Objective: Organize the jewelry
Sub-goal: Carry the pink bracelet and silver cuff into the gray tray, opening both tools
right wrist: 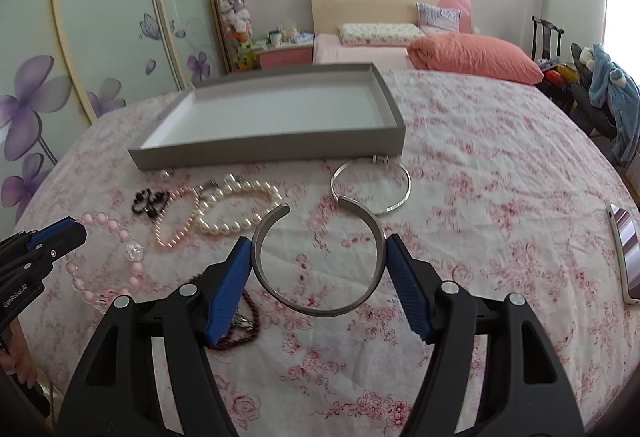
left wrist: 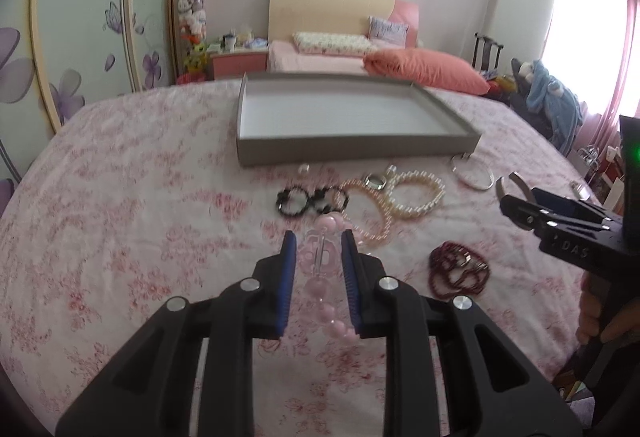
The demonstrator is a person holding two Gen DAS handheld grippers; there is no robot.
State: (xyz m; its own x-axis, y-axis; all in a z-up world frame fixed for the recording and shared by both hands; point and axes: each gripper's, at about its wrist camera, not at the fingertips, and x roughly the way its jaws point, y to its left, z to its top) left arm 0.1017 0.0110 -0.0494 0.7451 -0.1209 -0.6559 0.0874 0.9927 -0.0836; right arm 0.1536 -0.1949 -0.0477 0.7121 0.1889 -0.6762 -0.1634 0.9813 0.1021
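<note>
A pink bead bracelet point(left wrist: 320, 277), made of round glossy beads with one clear faceted piece, is clenched between the ribbed blue pads of the left tongs point(left wrist: 319, 247) and is seen lifted above the bed point(left wrist: 140, 237). An open metal cuff point(right wrist: 318, 261), smooth, grey and C-shaped, is gripped at its two sides by the right tongs point(right wrist: 319, 251), whose jaws are spread wide around it. The bed is covered with a white sheet printed with small pink flowers. A shallow grey tray point(left wrist: 352, 145) of cardboard, rectangular and white inside, is placed further back on the sheet. Between the tray and the tongs, other pieces are laid: a pearl string point(right wrist: 236, 209) with cream round beads, a thin pink pearl strand point(right wrist: 172, 225), a black bead bracelet point(left wrist: 308, 199), a dark red bead coil point(left wrist: 458, 269) and a thin silver bangle point(right wrist: 372, 185), which is round and shiny. A phone point(right wrist: 626, 253) is seen at the right edge of the bed.
</note>
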